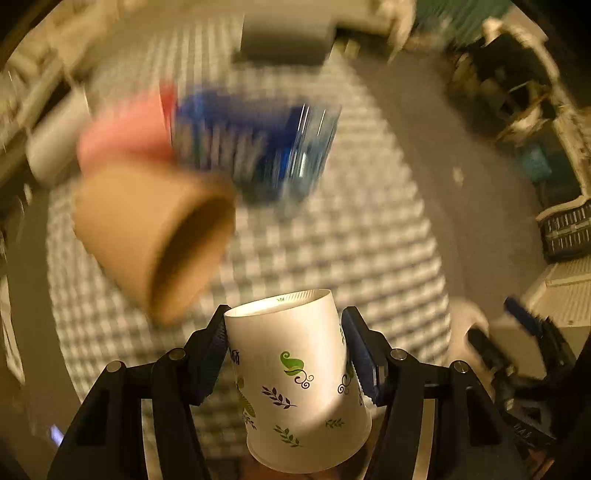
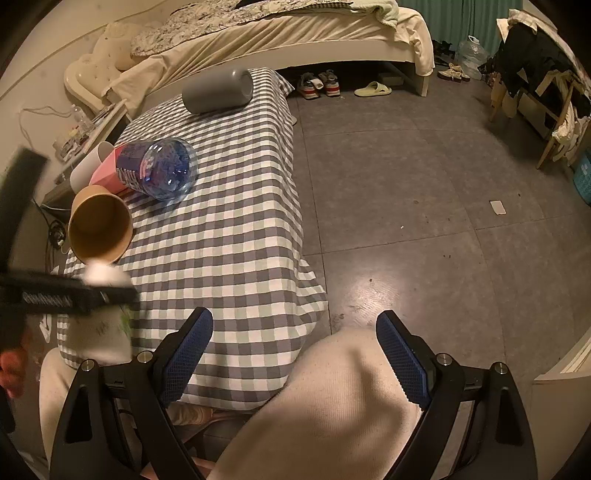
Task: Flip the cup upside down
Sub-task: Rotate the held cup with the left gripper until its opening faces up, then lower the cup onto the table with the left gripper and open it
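A white paper cup with green leaf prints [image 1: 295, 376] sits between the jaws of my left gripper [image 1: 284, 347], which is shut on it. The cup is held above the checked tablecloth [image 1: 351, 240], its narrow base pointing away from the camera and its wide rim toward me. The left wrist view is blurred by motion. In the right wrist view the cup [image 2: 99, 325] and the left gripper [image 2: 66, 295] appear blurred at the left edge. My right gripper [image 2: 295, 354] is open and empty, above the person's knee [image 2: 332, 398] beside the table.
On the checked cloth [image 2: 229, 221] lie a brown paper cup [image 2: 99, 229] on its side, a blue-labelled plastic bottle [image 2: 162, 170], a pink cup [image 2: 107, 173], a white cup [image 2: 88, 166] and a grey cylinder [image 2: 218, 90]. A bed [image 2: 295, 33], shoes [image 2: 319, 85] and a chair with clothes [image 2: 535, 85] stand beyond.
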`<action>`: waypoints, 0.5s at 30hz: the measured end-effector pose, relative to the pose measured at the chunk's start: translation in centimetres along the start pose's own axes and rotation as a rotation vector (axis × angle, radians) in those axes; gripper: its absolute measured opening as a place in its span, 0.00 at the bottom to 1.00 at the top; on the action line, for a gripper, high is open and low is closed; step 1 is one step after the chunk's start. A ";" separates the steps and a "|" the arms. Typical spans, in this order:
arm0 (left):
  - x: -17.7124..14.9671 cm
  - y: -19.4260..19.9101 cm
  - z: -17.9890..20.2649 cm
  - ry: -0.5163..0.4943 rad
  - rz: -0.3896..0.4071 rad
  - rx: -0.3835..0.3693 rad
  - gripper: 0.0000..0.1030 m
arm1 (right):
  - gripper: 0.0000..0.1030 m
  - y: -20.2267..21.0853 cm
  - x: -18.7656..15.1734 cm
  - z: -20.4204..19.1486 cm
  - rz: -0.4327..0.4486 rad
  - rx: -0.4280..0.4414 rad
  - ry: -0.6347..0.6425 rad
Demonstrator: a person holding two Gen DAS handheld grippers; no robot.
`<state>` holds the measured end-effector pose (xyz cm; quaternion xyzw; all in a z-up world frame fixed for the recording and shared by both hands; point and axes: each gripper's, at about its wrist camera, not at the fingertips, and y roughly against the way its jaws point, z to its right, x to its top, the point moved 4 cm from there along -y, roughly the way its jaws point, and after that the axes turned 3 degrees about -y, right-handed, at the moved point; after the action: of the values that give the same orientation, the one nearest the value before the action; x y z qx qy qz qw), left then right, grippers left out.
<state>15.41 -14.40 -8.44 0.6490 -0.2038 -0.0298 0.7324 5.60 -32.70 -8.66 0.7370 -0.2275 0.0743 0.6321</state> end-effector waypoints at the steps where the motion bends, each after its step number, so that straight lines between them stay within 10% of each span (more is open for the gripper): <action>1: 0.3 1.2 0.1 -0.015 0.111 0.030 0.60 | 0.88 0.0 0.0 0.1 -0.001 -0.001 -0.003; 5: -1.1 2.1 0.7 -0.060 0.402 0.133 0.60 | 0.88 0.1 0.1 0.4 0.006 -0.005 -0.012; 15: -7.6 0.5 1.8 -0.131 0.493 0.172 0.60 | 0.88 0.7 0.0 0.6 0.017 -0.029 -0.005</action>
<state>7.78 -13.64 -9.81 0.6364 -0.4043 0.1250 0.6450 5.20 -33.38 -8.16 0.7259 -0.2367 0.0744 0.6415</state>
